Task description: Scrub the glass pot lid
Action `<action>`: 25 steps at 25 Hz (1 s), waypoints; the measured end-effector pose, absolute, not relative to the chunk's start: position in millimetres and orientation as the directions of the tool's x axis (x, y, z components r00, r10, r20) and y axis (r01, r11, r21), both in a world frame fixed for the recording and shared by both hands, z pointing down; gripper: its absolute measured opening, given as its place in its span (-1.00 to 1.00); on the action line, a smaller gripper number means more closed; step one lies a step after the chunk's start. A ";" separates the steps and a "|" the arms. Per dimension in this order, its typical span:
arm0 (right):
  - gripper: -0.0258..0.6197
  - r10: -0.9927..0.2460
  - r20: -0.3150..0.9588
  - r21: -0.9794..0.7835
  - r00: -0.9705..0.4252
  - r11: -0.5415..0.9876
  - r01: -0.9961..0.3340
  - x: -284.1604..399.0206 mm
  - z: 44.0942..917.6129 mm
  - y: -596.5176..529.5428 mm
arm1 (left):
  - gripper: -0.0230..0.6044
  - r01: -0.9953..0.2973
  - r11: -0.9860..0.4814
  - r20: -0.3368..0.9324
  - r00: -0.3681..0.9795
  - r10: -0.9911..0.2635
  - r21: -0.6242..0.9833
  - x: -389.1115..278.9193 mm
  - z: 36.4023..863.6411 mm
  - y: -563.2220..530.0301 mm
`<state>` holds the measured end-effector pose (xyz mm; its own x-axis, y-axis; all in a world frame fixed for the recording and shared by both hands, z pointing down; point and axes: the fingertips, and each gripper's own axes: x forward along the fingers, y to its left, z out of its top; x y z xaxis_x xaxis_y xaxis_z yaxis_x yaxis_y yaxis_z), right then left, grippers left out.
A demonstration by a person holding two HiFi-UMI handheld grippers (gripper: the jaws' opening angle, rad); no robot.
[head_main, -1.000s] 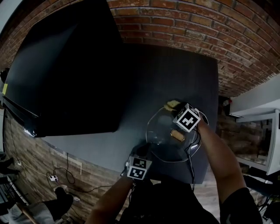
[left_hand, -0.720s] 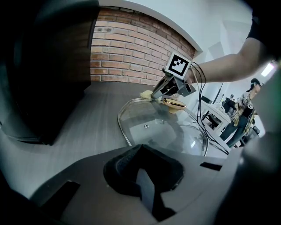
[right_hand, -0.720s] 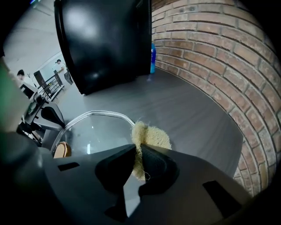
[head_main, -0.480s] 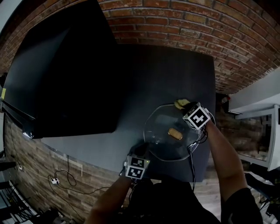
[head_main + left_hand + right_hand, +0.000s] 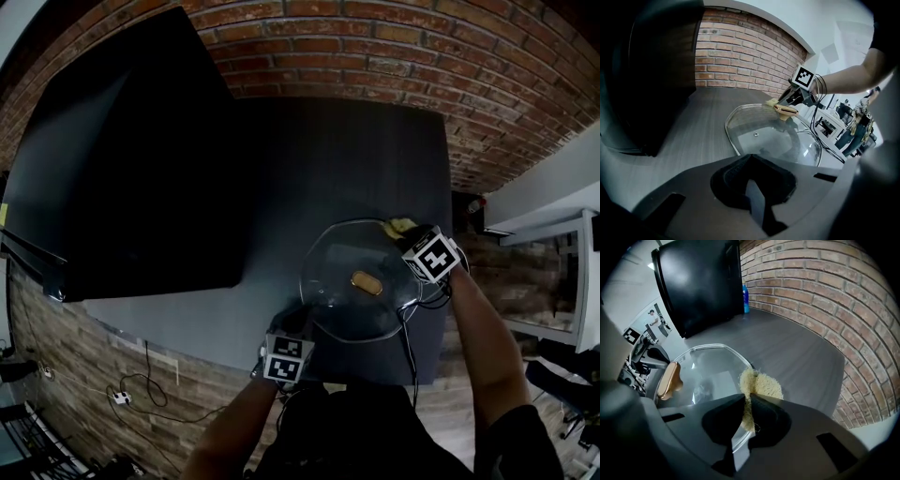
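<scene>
At the far rim of the lid: the right tool is clamped narrow on a yellow sponge, whose fibres press on the edge of the glass pot lid.
At the near rim of the lid: the left tool is closed to a sliver where the rim runs in behind its pads. It appears to pinch the rim and hold the lid in place.
Lid: it lies dome up on the dark bench, with its tan knob at its middle, between the two tools.
Step in hand: scrubbing along the rim, by my reading.
Doing it well: keep the sponge flat to the glass and work round the edge in short strokes. Push toward the left tool, so the lid cannot skate or tip.
Watch: the bench edge lies just beside the lid's near side.
Right gripper view only: the sponge straddling the rim. A blue bottle stands well beyond the lid, by the brick wall.
Left gripper view only: a small vent hole in the glass, on the near side of the knob.
Head view only: the two tools on opposite rims.
</scene>
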<state>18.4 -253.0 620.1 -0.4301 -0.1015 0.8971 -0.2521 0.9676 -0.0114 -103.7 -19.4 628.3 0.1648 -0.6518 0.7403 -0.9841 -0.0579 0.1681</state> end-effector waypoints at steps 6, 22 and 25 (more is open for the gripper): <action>-0.79 -0.111 0.898 -0.012 -0.426 0.961 -0.277 41.9 620.5 -241.6 | -0.82 -0.983 -0.072 0.742 0.174 -0.647 0.167 -104.4 628.9 -18.6; -0.79 -0.134 0.901 -0.025 -0.412 0.934 -0.356 91.1 623.9 -198.0 | -0.82 -0.979 -0.101 0.739 0.202 -0.643 0.179 -105.8 628.4 -18.7; -0.79 -0.138 0.902 -0.028 -0.410 0.927 -0.373 97.3 624.9 -188.2 | -0.82 -0.977 -0.109 0.738 0.210 -0.641 0.183 -105.5 629.0 -18.6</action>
